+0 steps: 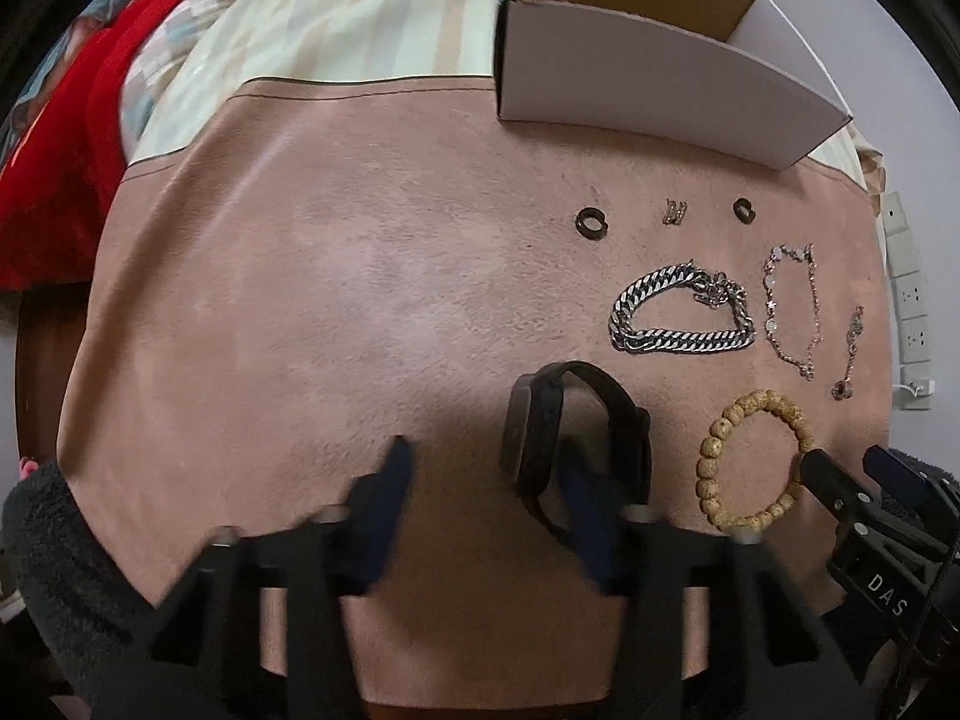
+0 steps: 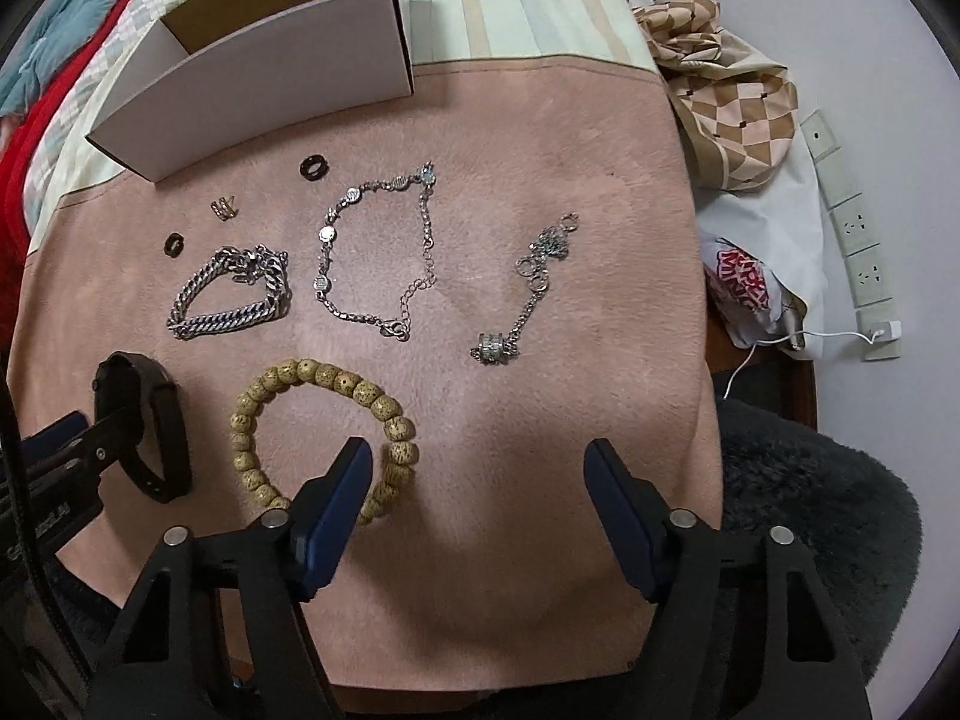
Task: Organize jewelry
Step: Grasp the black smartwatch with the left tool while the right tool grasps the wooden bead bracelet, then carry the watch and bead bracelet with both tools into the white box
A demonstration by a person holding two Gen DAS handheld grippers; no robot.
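i see a pink suede-like mat (image 2: 540, 138) carrying everything: a white cardboard box (image 2: 270, 78) at its far edge, two dark rings (image 1: 591, 220), a heavy curb chain (image 2: 231, 294), thin bracelets (image 2: 375, 258), a black watch (image 1: 576, 438), a wooden bead bracelet (image 2: 324, 420).

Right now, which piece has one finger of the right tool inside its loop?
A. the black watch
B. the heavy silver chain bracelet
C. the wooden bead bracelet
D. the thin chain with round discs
C: in the right wrist view, one blue finger of the right tool sits inside the ring of the wooden bead bracelet, with the other finger outside it on the pink mat.
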